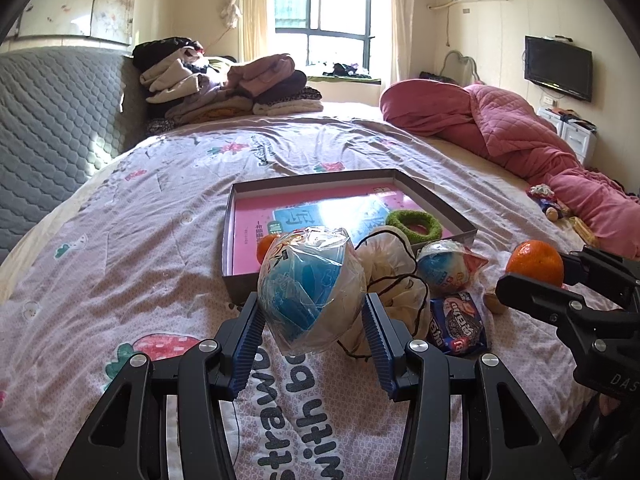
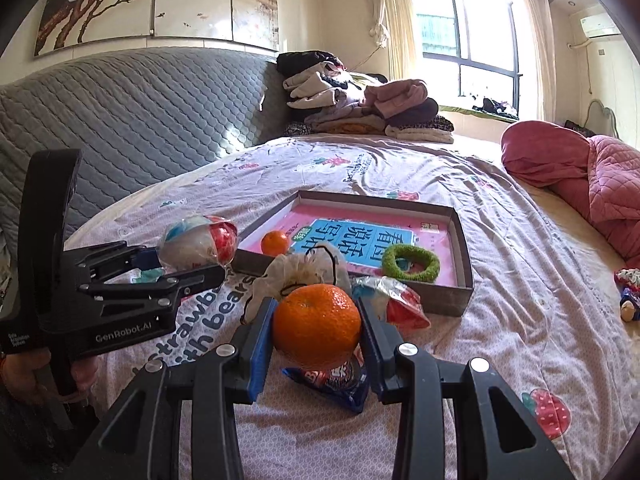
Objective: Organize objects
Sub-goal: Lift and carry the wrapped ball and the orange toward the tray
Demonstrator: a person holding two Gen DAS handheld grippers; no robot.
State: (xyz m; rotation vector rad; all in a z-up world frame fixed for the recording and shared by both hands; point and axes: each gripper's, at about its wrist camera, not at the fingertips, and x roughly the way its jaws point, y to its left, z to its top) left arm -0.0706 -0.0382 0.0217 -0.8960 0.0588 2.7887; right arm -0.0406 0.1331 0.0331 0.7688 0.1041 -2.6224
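Bedspread under both tools, the left gripper (image 1: 312, 320) clamps a light, crinkly wrapped ball (image 1: 310, 288) (slippery film, best held at its middle) while the right gripper (image 2: 316, 332) pinches a firm orange (image 2: 317, 326), the shallow box (image 2: 464, 236) at twelve o'clock.

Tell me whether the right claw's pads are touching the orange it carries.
Touching. In the right wrist view both blue pads of the right claw press against the sides of the orange, which hangs clear of the bed.
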